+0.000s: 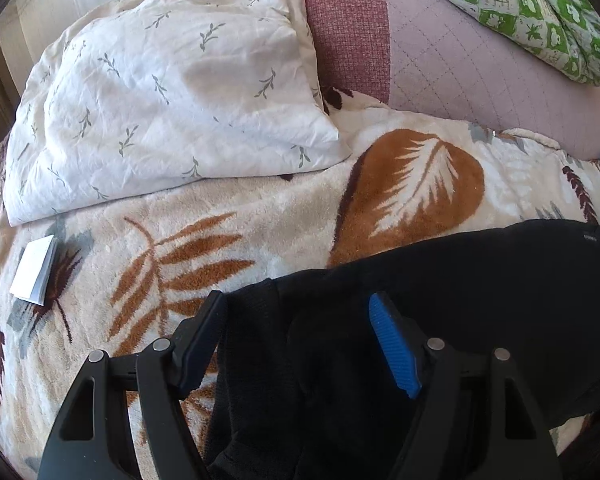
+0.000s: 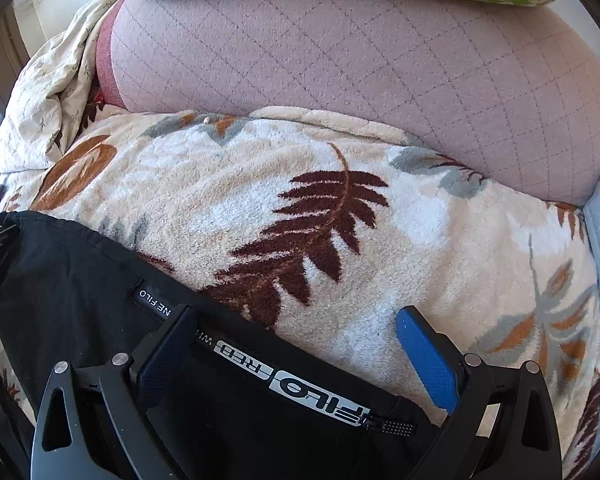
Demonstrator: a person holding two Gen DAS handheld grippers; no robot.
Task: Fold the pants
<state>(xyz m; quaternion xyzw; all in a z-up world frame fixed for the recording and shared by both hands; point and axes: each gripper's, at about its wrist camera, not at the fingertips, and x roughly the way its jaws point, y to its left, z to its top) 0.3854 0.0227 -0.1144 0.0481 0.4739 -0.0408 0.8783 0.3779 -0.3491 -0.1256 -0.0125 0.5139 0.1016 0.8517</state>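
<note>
two grippers, both spread, over black pants [image 1: 440, 320] on a blanket [image 1: 204, 216].
left gripper [image 1: 296, 316] and right gripper [image 2: 296, 320] pinch nothing; pillow [image 1: 172, 92] lies beyond the pants.

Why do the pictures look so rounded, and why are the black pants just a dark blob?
Left wrist view: the fisheye lens bends the leaf-print blanket; bright daylight on the pillow leaves the black pants without detail. Right wrist view: dark corners, same curving, yet the pants' white lettering reads sharply.
</note>
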